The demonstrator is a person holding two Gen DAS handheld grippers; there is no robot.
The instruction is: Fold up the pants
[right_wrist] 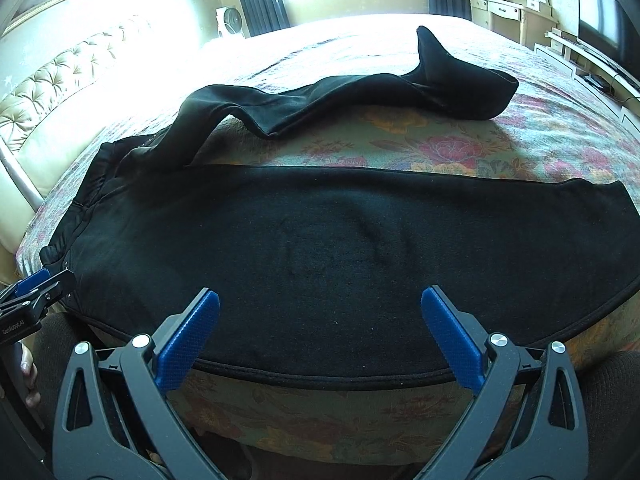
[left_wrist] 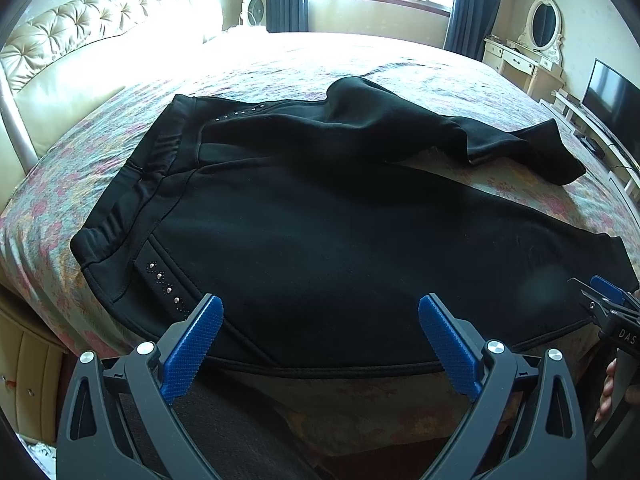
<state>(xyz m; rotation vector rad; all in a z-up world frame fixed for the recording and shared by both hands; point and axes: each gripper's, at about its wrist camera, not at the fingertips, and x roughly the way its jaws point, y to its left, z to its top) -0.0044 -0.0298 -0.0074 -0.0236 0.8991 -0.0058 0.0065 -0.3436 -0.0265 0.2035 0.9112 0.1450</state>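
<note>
The right gripper (left_wrist: 612, 312) reads "DAS"; the left gripper (right_wrist: 32, 296) reads "GenRobot.AI".

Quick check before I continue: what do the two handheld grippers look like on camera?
Both the left gripper and right gripper have dark grey plastic arms with triangular cut-outs, silver round pivot bolts and textured blue finger pads. White lettering marks their bodies, "DAS" visible on the right one.

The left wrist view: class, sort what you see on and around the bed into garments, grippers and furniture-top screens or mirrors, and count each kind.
Garments: 1, the black pants spread on the bed
Grippers: 2, the left gripper and the right gripper
Screens or mirrors: 2, the oval mirror and the dark screen
Total: 5
</note>
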